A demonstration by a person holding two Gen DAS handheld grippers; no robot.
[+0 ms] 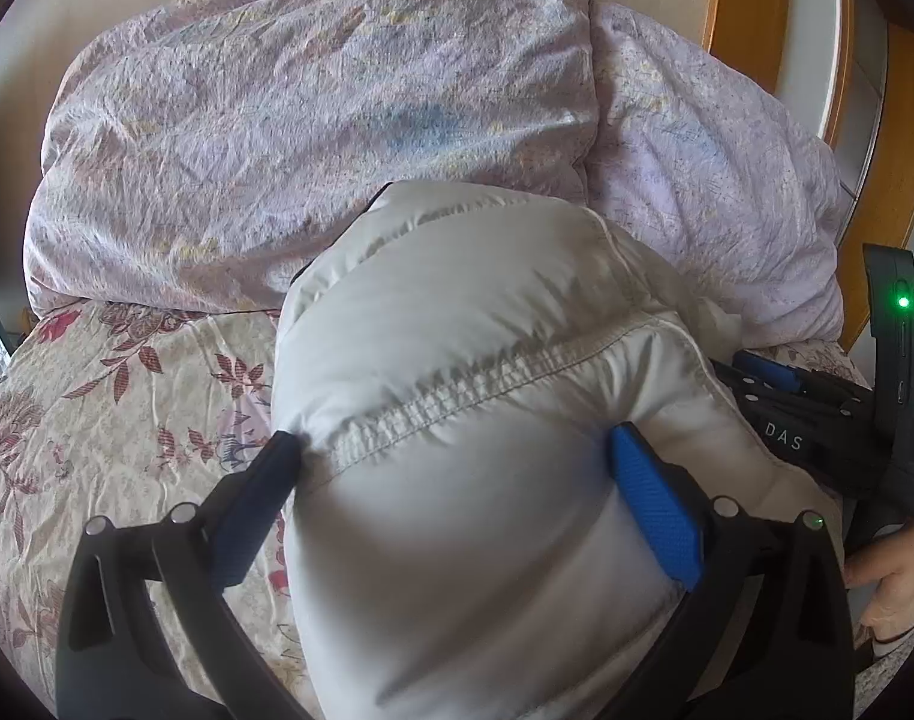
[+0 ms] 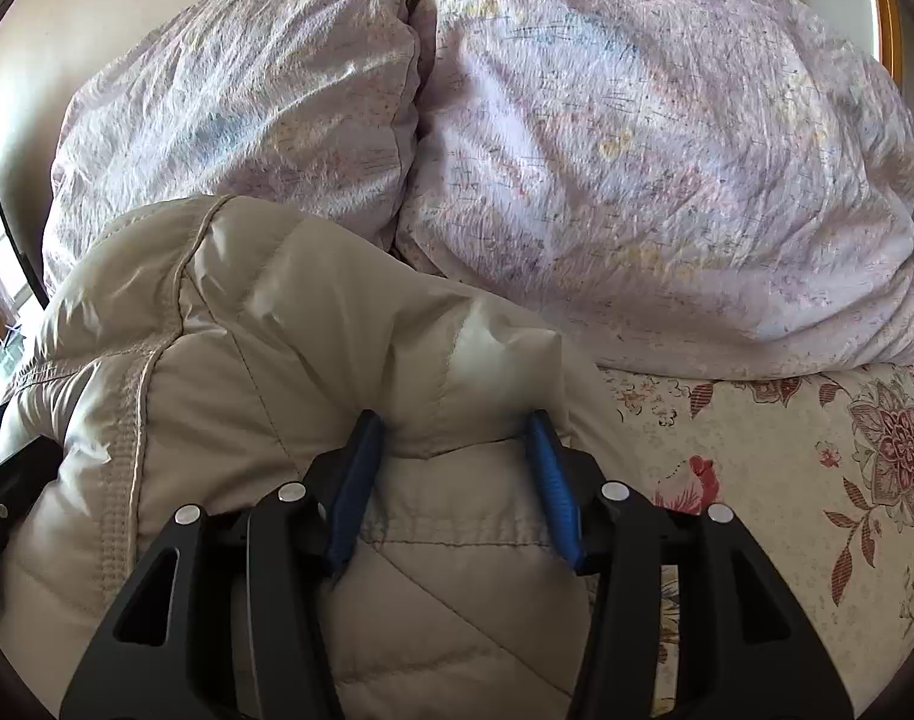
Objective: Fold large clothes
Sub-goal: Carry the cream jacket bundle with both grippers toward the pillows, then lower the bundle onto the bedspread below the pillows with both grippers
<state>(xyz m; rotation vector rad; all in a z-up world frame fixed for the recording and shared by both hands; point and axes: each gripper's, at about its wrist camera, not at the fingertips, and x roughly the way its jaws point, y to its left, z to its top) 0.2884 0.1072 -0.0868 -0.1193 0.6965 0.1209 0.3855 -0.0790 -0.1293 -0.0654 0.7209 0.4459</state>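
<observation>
Puffer jacket bunched on floral bed, against lilac pillows — left claw clamps bulky fold; right claw grips narrower fold.

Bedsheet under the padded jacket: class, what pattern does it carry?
The bedsheet is cream with red-maroon flowers and leaves, clearest in the right wrist view.

Lilac duvet on floral bedspread
</observation>
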